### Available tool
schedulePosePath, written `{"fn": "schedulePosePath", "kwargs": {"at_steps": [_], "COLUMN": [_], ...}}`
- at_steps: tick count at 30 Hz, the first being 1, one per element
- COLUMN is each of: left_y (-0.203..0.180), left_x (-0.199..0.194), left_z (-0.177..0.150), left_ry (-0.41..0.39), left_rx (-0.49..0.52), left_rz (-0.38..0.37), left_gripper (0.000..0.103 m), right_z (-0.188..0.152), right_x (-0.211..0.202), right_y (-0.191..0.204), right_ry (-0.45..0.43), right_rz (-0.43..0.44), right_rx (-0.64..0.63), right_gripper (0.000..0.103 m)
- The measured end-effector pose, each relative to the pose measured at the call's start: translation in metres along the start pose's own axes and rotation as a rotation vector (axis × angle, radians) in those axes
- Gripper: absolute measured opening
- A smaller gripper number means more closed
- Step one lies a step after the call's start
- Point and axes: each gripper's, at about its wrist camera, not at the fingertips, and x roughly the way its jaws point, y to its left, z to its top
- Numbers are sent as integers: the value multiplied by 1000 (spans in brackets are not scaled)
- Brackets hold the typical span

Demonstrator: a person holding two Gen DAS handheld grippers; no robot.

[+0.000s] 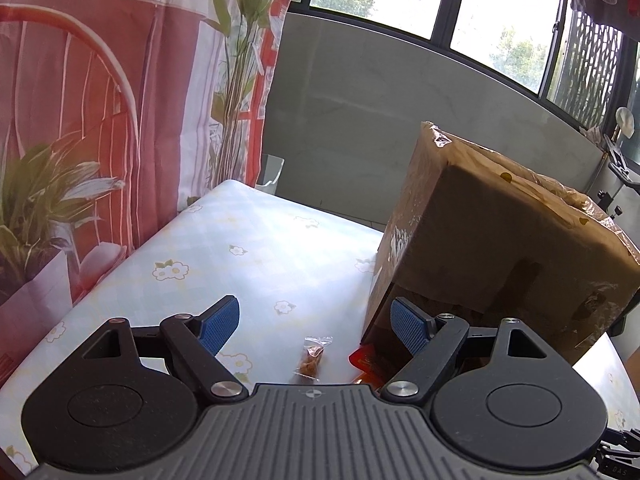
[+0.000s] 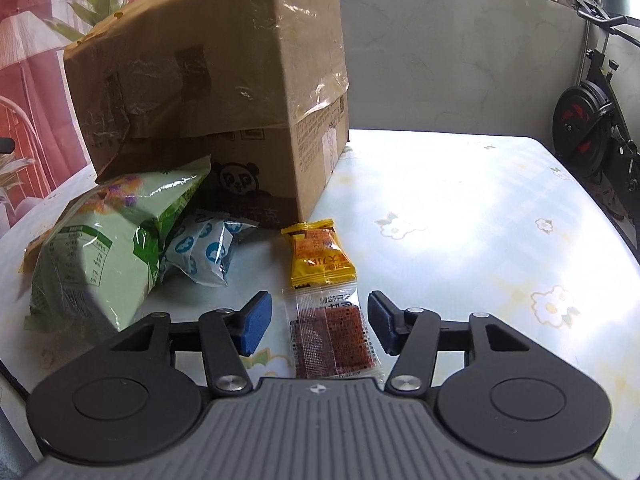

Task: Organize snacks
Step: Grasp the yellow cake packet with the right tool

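Panda-printed cardboard box (image 2: 224, 92); Chinese-lettered packets.

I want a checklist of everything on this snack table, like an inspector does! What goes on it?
Surface: table with a pale flowered cover, sunlit.
Job's things: clear packet with a red-brown slab, yellow packet beyond it, blue-and-white packet, big green bag; small clear packet and a red wrapper beside the box.
Clutter: taped cardboard box lying on its side.
Grippers: left gripper open, nothing between its pads; right gripper straddles the red-brown packet, pads not touching it.
Cables: nothing seen.
Surroundings: flowered curtain, windows, exercise bike.
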Motion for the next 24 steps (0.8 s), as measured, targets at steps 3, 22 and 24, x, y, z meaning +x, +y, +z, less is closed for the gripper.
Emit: {"fn": "schedulePosePath", "kwargs": {"at_steps": [3,22,24], "left_y": [-1,0,1], "left_x": [1,4,4], "left_z": [-1,-4,-4], "left_ry": [6,25,26], "left_rx": [6,0,0], "left_rz": [0,14,19], "left_gripper": [84,84,84], "right_z": [-1,34,36], "right_x": [1,49,59], "right_y": [-2,8,10], "right_ry": [0,-3,3], "right_rz": [-21,2,-2], "right_rx": [3,-57,-44], "right_gripper": [57,57,57]}}
